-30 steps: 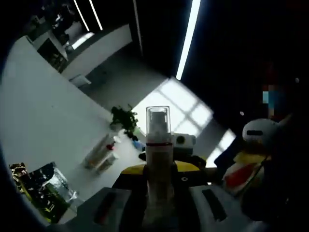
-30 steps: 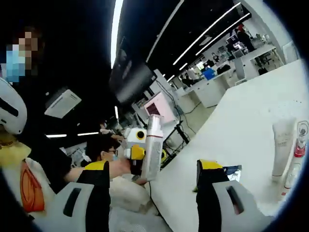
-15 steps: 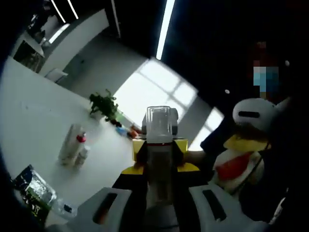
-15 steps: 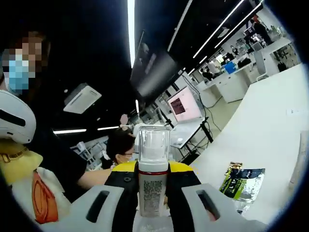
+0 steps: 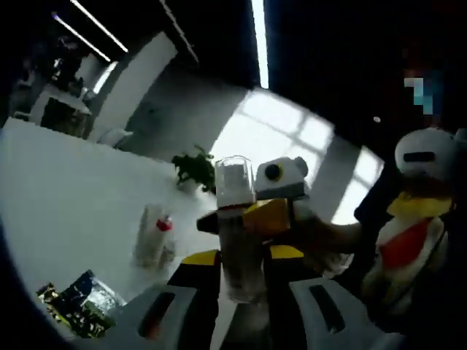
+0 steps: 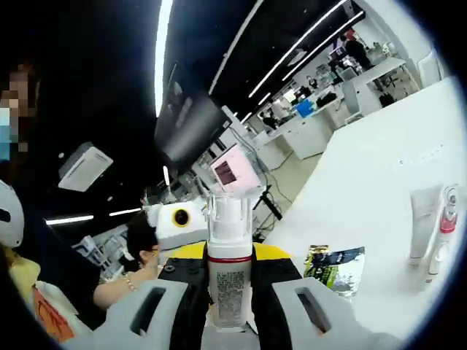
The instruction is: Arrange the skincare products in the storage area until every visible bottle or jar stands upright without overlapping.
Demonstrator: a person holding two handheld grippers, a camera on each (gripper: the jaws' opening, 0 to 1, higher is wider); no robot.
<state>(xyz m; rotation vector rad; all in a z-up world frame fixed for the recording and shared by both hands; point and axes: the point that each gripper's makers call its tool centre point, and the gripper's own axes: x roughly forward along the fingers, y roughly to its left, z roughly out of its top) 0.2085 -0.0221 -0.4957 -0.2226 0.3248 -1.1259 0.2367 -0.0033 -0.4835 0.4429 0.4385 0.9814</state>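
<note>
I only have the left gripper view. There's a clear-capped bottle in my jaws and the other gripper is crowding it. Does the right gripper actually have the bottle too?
Observer: In the right gripper view, the white bottle with a clear cap and red band sits between the jaws of the right gripper, which look closed on its sides.
Operator: Which face of it points that way?
Observer: A panel of small dark print faces the right camera.
Operator: Are the products on the table upright?
Observer: From that side, the white tube stands on its cap end. The slim red-collared bottle stands beside it, and the green and black sachet lies flat on the white table.
</note>
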